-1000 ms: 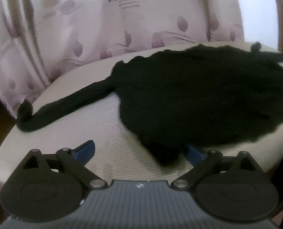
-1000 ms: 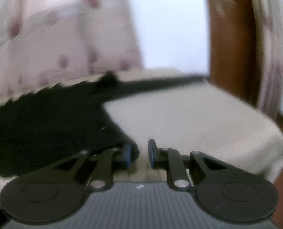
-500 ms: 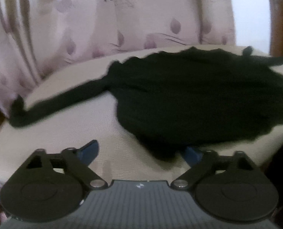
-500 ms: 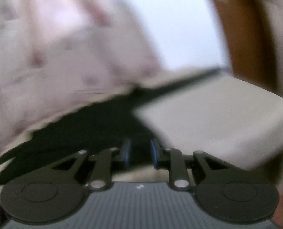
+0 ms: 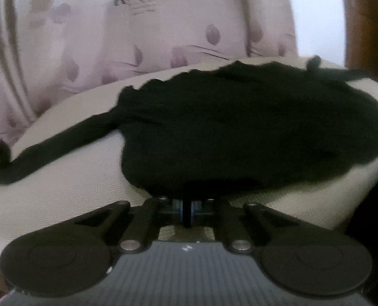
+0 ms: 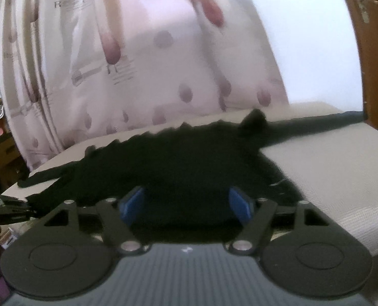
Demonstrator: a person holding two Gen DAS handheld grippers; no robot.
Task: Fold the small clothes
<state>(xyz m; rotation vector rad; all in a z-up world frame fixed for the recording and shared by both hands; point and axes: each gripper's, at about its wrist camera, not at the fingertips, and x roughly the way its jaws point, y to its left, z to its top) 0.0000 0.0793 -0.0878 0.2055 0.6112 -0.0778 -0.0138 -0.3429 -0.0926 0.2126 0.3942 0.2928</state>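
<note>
Black garment lies spread on a cream cushion, most of it toward the far edge; one thin strap runs off to the left rim, another to the far right corner by the wood door frame. Bare cushion at right gives free room.

Left hand-held gripper is pressed together, pinching the garment's near hem. Right hand-held gripper has jaws spreading, blue pads apart, nothing pinched; garment lies just ahead, under them.

Pink patterned curtain hangs right behind the cushion. Clutter at far left, too blurred to tell.
</note>
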